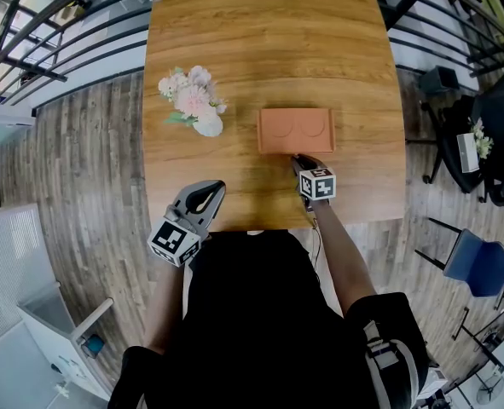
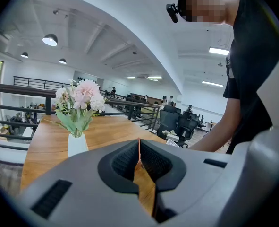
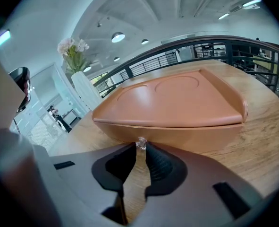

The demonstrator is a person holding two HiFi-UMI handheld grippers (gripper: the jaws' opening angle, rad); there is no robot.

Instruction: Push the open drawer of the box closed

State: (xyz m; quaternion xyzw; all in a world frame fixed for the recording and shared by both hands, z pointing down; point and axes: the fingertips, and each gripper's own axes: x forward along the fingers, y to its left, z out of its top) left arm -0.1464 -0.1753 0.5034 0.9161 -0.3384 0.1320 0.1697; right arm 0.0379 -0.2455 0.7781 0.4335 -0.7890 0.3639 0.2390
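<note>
Here, the terracotta box (image 1: pixel 295 131) bears two round recesses on top.

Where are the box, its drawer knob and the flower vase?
box (image 1: pixel 296 130): head view, middle of its top.
drawer knob (image 3: pixel 141 144): right gripper view, the small clear knob itself.
flower vase (image 2: pixel 77 144): left gripper view, its white body.

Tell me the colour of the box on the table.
The box is plain terracotta orange, shown best in the right gripper view.
</note>
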